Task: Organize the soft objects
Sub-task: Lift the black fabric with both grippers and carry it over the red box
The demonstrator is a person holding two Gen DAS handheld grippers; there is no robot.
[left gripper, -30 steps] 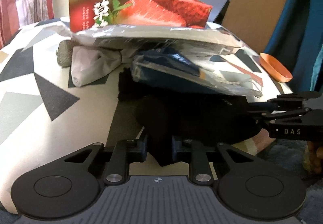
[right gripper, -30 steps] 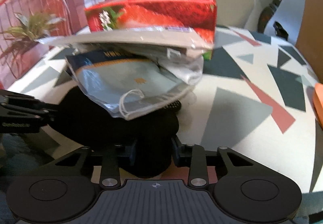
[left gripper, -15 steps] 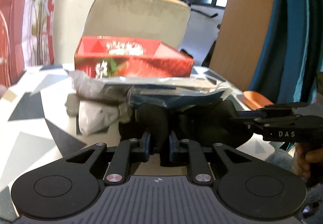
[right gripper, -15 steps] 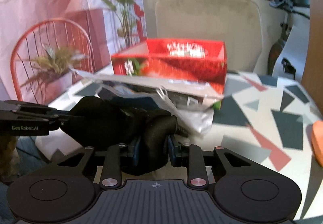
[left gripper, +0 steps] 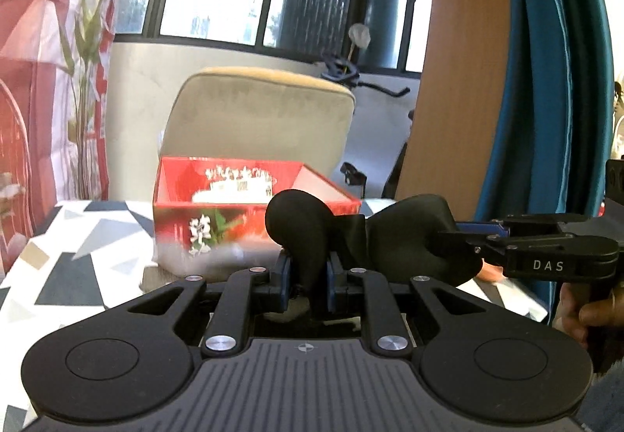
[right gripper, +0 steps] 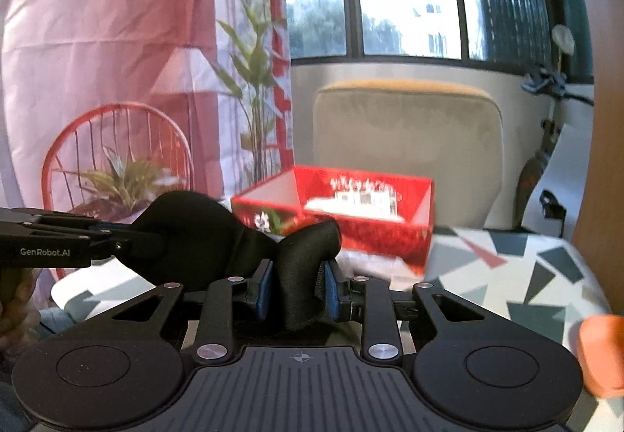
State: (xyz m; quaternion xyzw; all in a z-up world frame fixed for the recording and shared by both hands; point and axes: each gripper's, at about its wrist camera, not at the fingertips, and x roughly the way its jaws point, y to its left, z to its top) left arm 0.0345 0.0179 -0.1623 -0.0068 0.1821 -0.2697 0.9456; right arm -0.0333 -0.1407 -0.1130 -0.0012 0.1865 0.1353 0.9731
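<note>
Black cloth (left gripper: pixel 405 241) now lifted clear of table, left tongs (left gripper: pixel 308 272) and right tongs (right gripper: pixel 295 289) both pinching it

Red box (left gripper: pixel 249 206) print blurred; orange object (right gripper: pixel 602 354) edge-cropped.

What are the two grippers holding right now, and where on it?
Both hold one black soft cloth: left gripper pinches one bunched end, right gripper the other.

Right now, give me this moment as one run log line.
left gripper: shut on black cloth | right gripper: shut on black cloth | cloth: held between both, above table | red box: behind, open
</note>
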